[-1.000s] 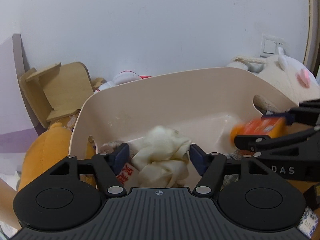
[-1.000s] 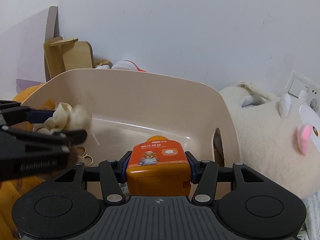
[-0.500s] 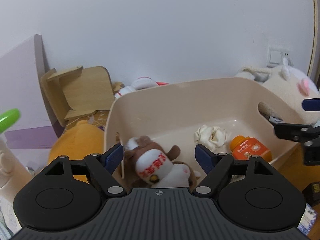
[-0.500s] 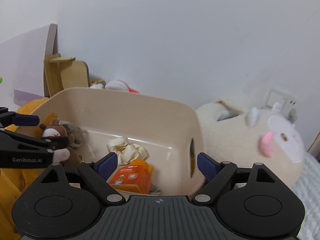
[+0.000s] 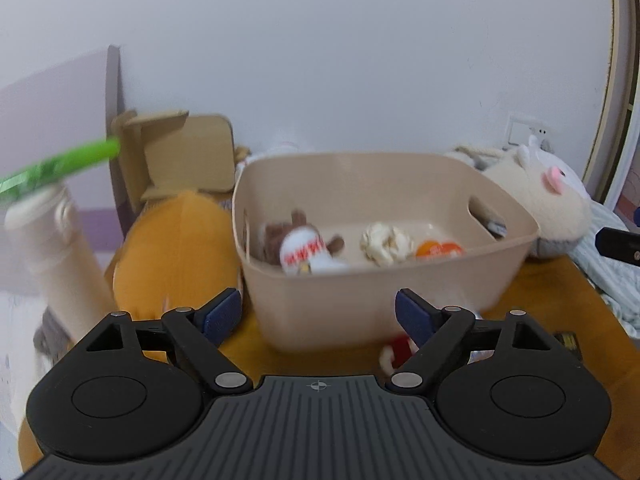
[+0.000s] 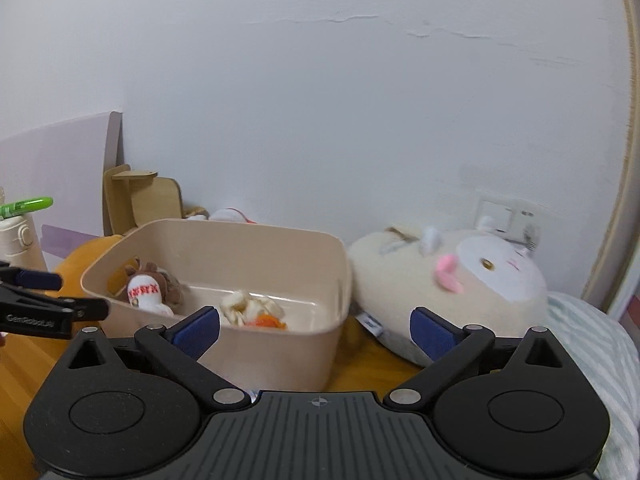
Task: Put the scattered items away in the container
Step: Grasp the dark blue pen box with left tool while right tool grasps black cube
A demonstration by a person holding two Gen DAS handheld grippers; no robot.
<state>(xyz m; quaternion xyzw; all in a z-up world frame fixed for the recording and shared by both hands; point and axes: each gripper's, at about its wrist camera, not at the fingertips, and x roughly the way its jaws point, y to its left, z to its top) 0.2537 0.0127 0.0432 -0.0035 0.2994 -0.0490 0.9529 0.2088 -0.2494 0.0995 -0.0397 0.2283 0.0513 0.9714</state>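
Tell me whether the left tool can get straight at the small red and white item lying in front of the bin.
Probably yes. The red and white item lies on the wooden tabletop outside the beige bin, by the left tool; its jaws are opening, nothing between them. Nothing covers it.

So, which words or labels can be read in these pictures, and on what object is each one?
"GenRobot.AI": on the left gripper, seen in the right wrist view.
Red characters on the brown plush toy's white belly: too blurred to read.
Label on the orange bottle in the beige bin: too blurred to read.
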